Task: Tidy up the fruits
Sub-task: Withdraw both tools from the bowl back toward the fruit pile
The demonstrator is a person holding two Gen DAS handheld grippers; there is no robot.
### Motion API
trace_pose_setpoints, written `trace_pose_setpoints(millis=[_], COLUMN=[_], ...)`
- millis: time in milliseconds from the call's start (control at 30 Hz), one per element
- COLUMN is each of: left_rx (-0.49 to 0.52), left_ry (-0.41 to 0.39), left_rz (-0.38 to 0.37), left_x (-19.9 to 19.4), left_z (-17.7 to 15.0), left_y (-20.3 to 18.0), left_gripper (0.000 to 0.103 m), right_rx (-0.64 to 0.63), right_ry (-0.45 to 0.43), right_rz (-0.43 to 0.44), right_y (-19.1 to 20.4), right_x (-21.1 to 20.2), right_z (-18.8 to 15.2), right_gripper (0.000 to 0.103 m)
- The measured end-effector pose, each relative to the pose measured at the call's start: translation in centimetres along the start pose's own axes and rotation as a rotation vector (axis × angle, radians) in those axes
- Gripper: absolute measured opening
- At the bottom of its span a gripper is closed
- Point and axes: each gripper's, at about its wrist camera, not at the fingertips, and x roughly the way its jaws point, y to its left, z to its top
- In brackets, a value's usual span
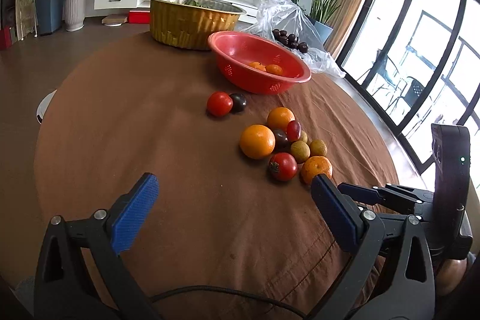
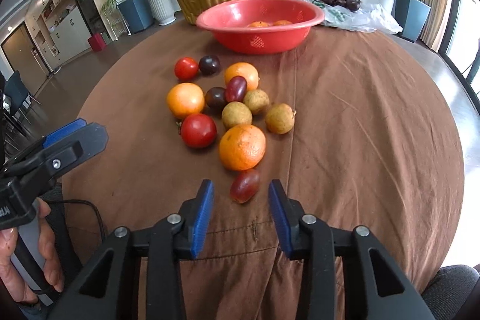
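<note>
My right gripper point(image 2: 241, 197) stands partly open, its blue pads a modest gap apart and empty, and low in the centre of the right wrist view the small reddish oval fruit point(image 2: 244, 186) lies just beyond the tips, about midway between the two pads and touching neither. Its long axis runs on a slant, from lower left up to upper right of that frame, so it lies skew to the gap, and I judge a slight roll of the wrist would let the pads meet its narrow sides. Just above it, touching or nearly so, sits the nearest orange point(image 2: 242, 147), with a red tomato point(image 2: 198, 130) to its left and the other loose fruit behind. My left gripper point(image 1: 234, 191) is spread wide with nothing in it, over bare brown cloth point(image 1: 180, 170) in the lower part of its own view; the fruit lies to its upper right, so the right hand is plainly the nearer one. Farther off, at upper centre of the right view, the red bowl point(image 2: 228, 20) already holds two oranges, and I take it as the place the fruit should go.
</note>
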Motion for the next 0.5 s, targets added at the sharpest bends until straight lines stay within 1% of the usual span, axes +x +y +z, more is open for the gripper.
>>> trace_pose_setpoints(millis=[167,500], left_rx=[0.005,0.025], left_ry=[0.002,0.013], left_rz=[-0.002,0.004], left_x=[0.0,0.4], left_z=[-0.1,-0.3], left_y=[-0.1,-0.4], left_gripper=[0.103,0.103], right_rx=[-0.009,-0.036], right_ry=[0.013,0.012], right_rz=[-0.016,-0.042], right_y=[0.2,0.6], right_x=[0.6,1.1], right_z=[0.2,0.2], right_gripper=[0.039,0.029])
